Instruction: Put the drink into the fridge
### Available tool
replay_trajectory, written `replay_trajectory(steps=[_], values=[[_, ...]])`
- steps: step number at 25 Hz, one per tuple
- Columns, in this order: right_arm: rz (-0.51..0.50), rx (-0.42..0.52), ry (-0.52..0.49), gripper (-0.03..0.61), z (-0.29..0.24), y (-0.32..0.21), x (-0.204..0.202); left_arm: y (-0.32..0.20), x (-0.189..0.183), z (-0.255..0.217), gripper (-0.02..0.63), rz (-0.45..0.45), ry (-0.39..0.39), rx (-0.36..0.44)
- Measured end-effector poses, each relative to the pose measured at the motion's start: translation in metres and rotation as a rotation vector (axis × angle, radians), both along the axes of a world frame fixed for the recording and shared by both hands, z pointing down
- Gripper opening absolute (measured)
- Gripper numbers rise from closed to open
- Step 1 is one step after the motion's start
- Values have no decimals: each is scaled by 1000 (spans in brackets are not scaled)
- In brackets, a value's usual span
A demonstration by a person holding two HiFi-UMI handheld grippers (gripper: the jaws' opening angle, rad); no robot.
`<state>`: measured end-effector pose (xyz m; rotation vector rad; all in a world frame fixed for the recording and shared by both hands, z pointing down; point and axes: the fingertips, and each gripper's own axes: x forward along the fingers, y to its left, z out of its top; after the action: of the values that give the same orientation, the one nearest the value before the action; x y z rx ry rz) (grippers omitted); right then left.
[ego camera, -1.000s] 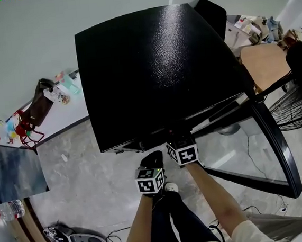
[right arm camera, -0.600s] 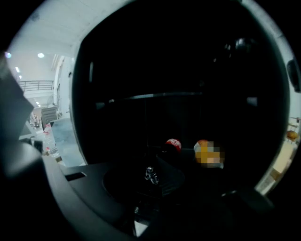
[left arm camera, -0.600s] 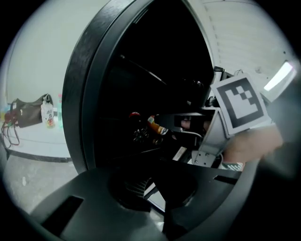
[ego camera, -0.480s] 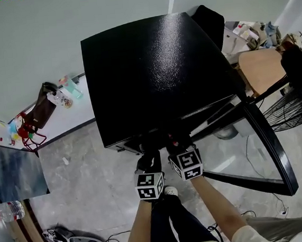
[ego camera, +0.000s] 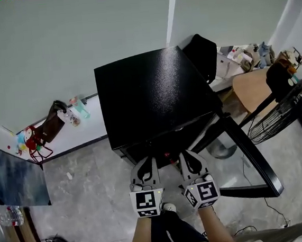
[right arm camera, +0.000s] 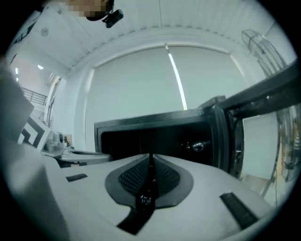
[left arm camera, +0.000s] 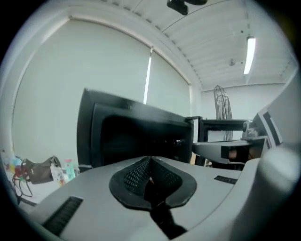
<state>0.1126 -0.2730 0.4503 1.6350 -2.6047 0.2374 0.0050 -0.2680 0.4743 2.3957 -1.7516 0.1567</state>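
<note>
The black fridge [ego camera: 148,91] stands with its door [ego camera: 248,152] open; its inside is too dark to read; the fingers of the left gripper [ego camera: 144,162] and the right gripper [ego camera: 189,156] are pressed together, empty.

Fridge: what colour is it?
The fridge is glossy black all over. It shows best in the head view.

Legible text, brands, numbers: none.

- Two white cubes, one on the left [ego camera: 147,202] and one on the right [ego camera: 202,191], each carry black-and-white square marker patterns. These are coded blocks only, with no letters or numerals.
- Small labelled bottles [ego camera: 75,110] stand at the foot of the wall, left of the black box-shaped fridge [ego camera: 148,96]. Their print is too small to read.
- The fridge surfaces show no readable marking.
</note>
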Motion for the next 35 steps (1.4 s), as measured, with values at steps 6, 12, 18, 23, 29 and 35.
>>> replay_trajectory(steps=[6,12,18,23,29,35], values=[[43,73,-53,18,-61,24,19,22,-8,-73,5,-49,-9,107],[62,132,-47,20,-99,47,25,48,-18,-111,5,-74,1,157],[67,175,-42,18,-119,66,26,67,-24,-135,5,-80,6,204],[72,176,-38,0,-120,79,24,81,-22,-141,5,-71,-12,225],[78,186,-27,2,-126,87,25,88,-21,-148,5,-66,-3,232],[88,192,-24,1,-131,91,31,91,-19,-150,5,-63,-3,236]])
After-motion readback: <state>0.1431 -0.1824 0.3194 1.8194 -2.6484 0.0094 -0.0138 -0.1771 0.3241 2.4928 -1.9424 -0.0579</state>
